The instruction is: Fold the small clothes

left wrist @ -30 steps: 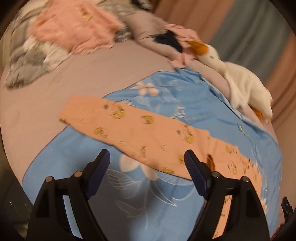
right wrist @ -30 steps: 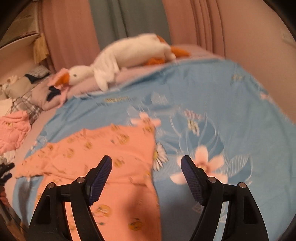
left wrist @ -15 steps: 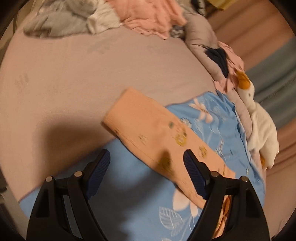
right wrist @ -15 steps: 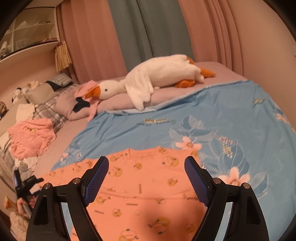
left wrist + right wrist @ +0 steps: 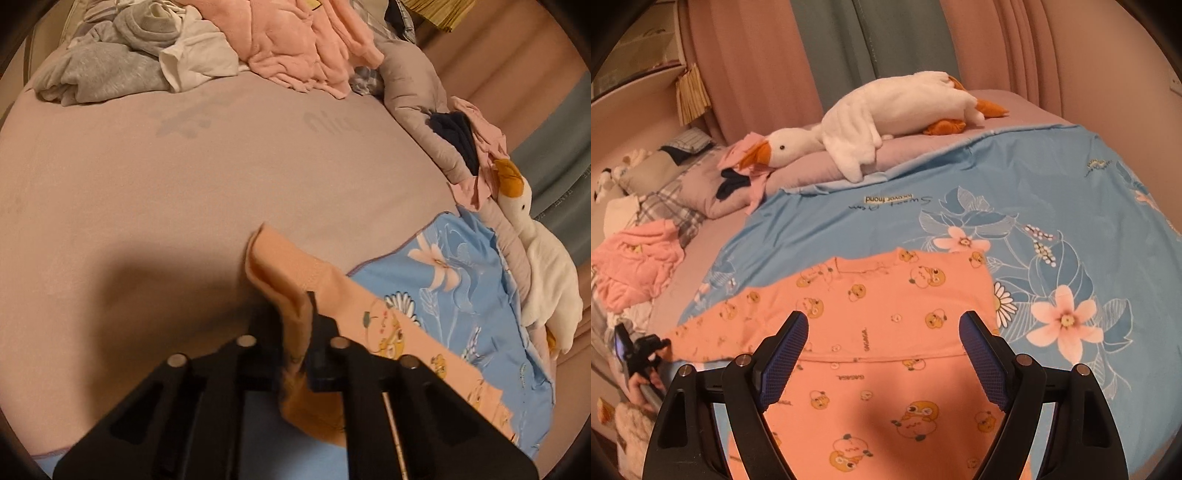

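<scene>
A small orange shirt with yellow cartoon prints [image 5: 886,314] lies flat on the blue flowered quilt [image 5: 1052,229]. Its long sleeve [image 5: 388,328] stretches out to the left. My left gripper [image 5: 297,314] is shut on the sleeve's cuff end, which bunches up between the jaws. It also shows in the right wrist view [image 5: 646,350] at the far left, at the sleeve tip. My right gripper [image 5: 882,354] is open and empty, hovering over the shirt's body.
A white plush goose [image 5: 886,110] lies along the quilt's far edge. A pile of pink, grey and white clothes [image 5: 221,48] sits at the far end of the mauve bedsheet [image 5: 184,166]. Pillows [image 5: 683,177] lie at the left. Curtains hang behind.
My left gripper has moved to the sleeve's end and closed on the cuff. My right gripper has stayed open and settled lower over the shirt.
</scene>
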The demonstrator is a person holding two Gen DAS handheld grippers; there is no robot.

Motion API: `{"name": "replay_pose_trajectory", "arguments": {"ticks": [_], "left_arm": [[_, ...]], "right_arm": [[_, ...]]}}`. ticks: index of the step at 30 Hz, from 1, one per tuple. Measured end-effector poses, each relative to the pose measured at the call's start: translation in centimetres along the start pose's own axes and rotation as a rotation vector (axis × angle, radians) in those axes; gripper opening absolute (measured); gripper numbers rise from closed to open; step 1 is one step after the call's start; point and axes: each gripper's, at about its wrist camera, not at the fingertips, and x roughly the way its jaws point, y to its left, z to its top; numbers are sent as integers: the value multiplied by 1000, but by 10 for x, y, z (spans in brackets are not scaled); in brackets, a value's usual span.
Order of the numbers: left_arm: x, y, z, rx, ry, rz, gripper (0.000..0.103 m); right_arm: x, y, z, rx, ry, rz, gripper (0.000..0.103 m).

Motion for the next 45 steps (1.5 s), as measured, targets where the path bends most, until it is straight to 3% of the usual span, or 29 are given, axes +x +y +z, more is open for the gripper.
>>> {"name": "replay_pose_trajectory", "arguments": {"ticks": [5,9,19,25,30,35,39,45], "left_arm": [[-21,-17,3,-2,-21,-66,5],[-50,-54,0,86,-49,-147,5],[-91,-141,-36,278,-18,-340,5],[-102,-184,-67,394,43,-442,5],[-96,-218,-108,496,149,-529,5],[-87,-237,-147,586,212,-546,5],[-69,-244,-181,593,326,-569,6],[-48,-249,-226,647,421,-529,6]], "right_arm": [[1,-2,-2,17,15,-6,84],[-5,-4,-2,22,0,-5,84],[-14,-16,-6,59,-12,-1,84],[-19,-23,-8,87,-18,-1,84],[-17,-27,-11,100,-7,0,84],[-17,-26,-12,95,0,-8,84],[-14,-25,-13,95,6,-2,84],[-11,-23,-15,82,18,5,84]]}}
